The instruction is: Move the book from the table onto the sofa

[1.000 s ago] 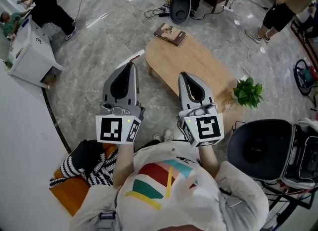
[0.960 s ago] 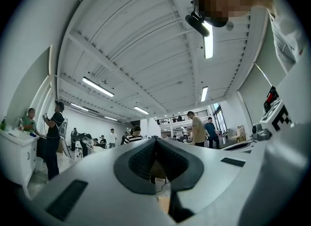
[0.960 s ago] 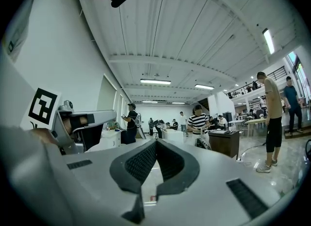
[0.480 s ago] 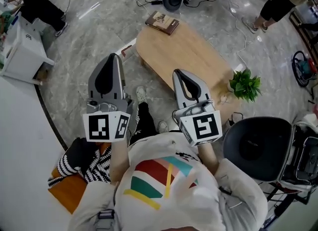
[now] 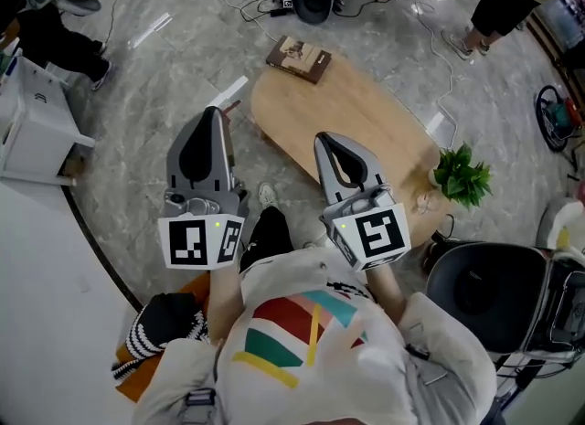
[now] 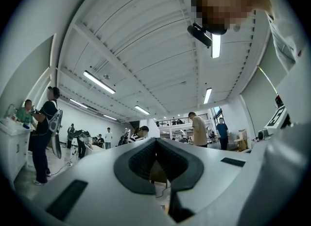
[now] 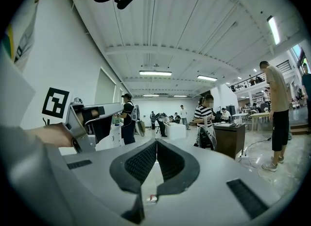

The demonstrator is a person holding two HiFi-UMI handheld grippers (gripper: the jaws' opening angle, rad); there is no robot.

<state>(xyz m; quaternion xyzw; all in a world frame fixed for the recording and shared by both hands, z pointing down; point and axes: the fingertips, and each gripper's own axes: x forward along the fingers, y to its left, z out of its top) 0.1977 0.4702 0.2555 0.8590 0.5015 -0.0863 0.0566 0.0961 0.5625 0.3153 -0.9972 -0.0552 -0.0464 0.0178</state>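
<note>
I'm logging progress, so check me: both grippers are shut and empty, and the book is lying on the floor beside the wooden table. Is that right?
Not quite. The book lies on the wooden table, at its far end, not on the floor; the head view shows it. The left gripper and the right gripper are indeed shut and empty.

The left gripper [image 6: 155, 143] has its two dark ribbed pads [image 6: 141, 159] pressed together at the tips. Above it spreads a white ribbed ceiling [image 6: 146, 35] with strip lights [image 6: 98, 82]. Far off stand several people, one in a beige shirt [image 6: 198, 130], another in black [image 6: 44, 137] at the left.
</note>
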